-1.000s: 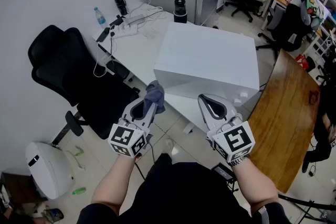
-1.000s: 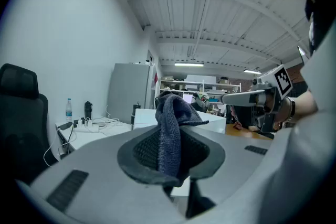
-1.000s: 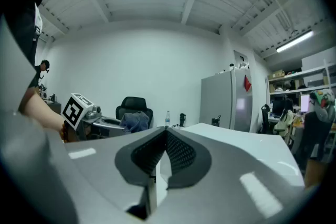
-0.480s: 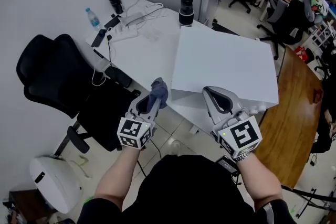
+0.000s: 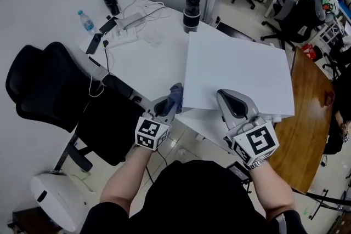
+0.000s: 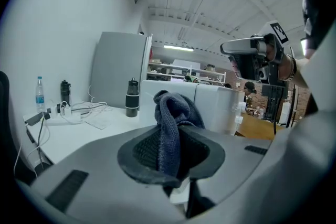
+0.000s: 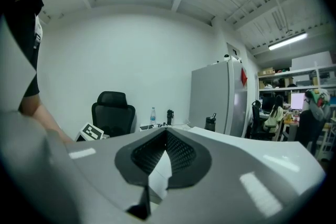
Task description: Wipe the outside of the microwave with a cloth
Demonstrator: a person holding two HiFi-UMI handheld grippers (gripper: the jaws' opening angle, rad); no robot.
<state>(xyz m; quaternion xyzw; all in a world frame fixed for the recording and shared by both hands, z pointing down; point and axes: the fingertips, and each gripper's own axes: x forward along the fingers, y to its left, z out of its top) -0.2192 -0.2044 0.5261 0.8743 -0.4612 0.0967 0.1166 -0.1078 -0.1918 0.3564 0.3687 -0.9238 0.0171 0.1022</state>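
One white microwave (image 5: 236,71) ahead, left claw (image 5: 169,104) gripping cloth (image 5: 176,93), right claw (image 5: 224,96) closed empty, black chair (image 5: 104,123) alongside.

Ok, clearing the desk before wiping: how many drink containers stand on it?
3: a clear water bottle at the desk's left edge, a black tumbler near the far corner, and a black flask just behind the microwave. More could hide behind it.

Office, black swivel chairs (image 5: 46,87), white desk (image 5: 145,66)
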